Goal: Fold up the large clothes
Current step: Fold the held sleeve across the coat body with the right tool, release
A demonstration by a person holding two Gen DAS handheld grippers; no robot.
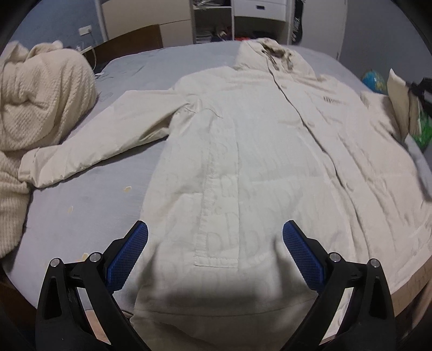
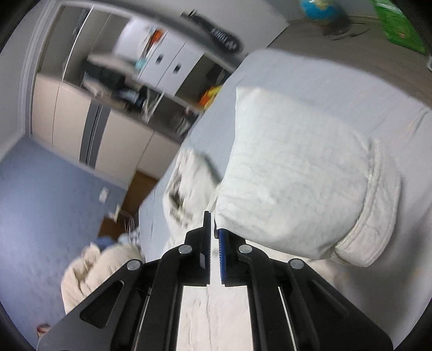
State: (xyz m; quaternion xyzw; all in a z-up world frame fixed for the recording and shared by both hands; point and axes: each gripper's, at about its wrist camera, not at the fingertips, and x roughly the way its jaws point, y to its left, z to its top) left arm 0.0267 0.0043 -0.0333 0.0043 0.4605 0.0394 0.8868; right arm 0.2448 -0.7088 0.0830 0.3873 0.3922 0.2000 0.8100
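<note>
Lying spread face-up on the grey bed (image 1: 81, 216): cream coat (image 1: 243, 162), hood toward the far shelves (image 1: 213, 24), one sleeve (image 1: 89, 145) stretched beside a knitted blanket (image 1: 40, 94). Hovering over the hem, pads wide apart and empty: left gripper (image 1: 215, 243). Pinching the other sleeve (image 2: 297, 175) at its edge, lifting it off the bed, cuff hanging free: right gripper (image 2: 212, 224), pressed together on the fabric.
</note>
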